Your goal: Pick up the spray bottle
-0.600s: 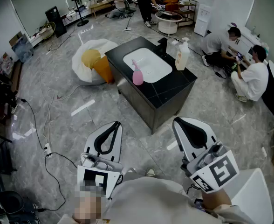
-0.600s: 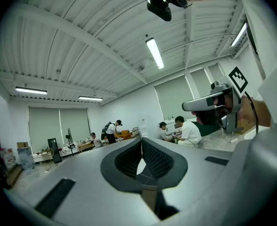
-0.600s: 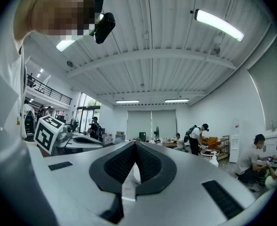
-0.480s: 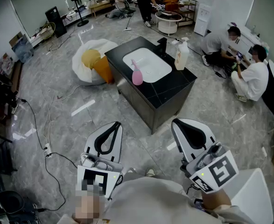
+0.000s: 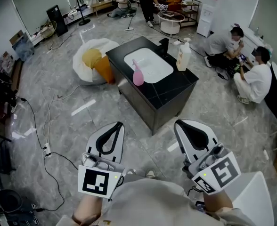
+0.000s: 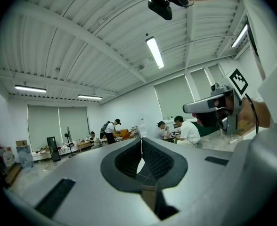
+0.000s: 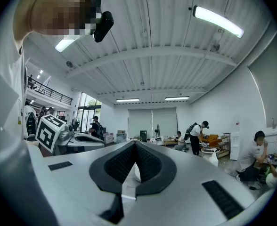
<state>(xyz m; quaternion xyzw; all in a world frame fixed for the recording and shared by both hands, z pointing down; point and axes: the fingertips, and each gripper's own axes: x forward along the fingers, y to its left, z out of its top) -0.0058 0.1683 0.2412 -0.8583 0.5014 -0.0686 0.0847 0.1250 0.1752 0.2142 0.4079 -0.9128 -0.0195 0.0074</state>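
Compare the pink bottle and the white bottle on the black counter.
The pink bottle is pear-shaped with a thin neck, while the white bottle is straighter-sided and bulkier. The pink bottle stands at the near left edge of the sink. The white bottle stands to the sink's right, by the faucet. Both stand upright on the counter.

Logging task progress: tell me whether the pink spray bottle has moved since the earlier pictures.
No. The pink spray bottle still stands upright at the near left edge of the white sink on the black counter, just as before.
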